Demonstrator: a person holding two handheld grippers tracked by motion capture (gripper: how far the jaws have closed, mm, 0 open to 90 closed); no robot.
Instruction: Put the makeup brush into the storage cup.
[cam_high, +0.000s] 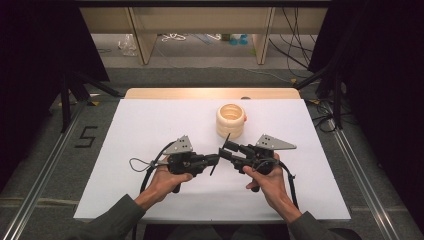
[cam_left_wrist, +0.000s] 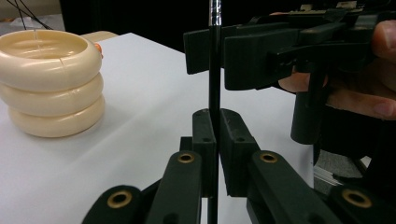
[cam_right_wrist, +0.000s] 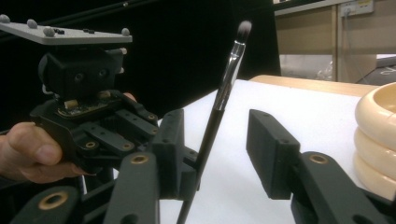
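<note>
Forearms in dark sleeves come in at the near edge of the white tabletop (cam_high: 150, 130), and each hand carries one gripper, the two tips facing each other close together. The left gripper (cam_left_wrist: 215, 133) is pressed shut on a thin black makeup brush (cam_right_wrist: 219, 107), holding it low on the handle, so the brush stands almost upright with its soft bristle tip on top. I think it is kept this way so that the other side can take the free upper part of the handle.

The right gripper (cam_right_wrist: 223, 140) has its jaws partly apart, one on each side of the brush handle. In the right gripper view there is a clear gap on the side of the far jaw, so it does not clamp the brush yet. This looks to me like a handover in the air, from left to right, and the left should not let go before the right one has closed fully.

Farther on, near the middle of the tabletop, stands a cream holder (cam_high: 231, 120) shaped like three stacked rings, open on top. It is apart from both grippers, and it may be the place where the brush must go.
</note>
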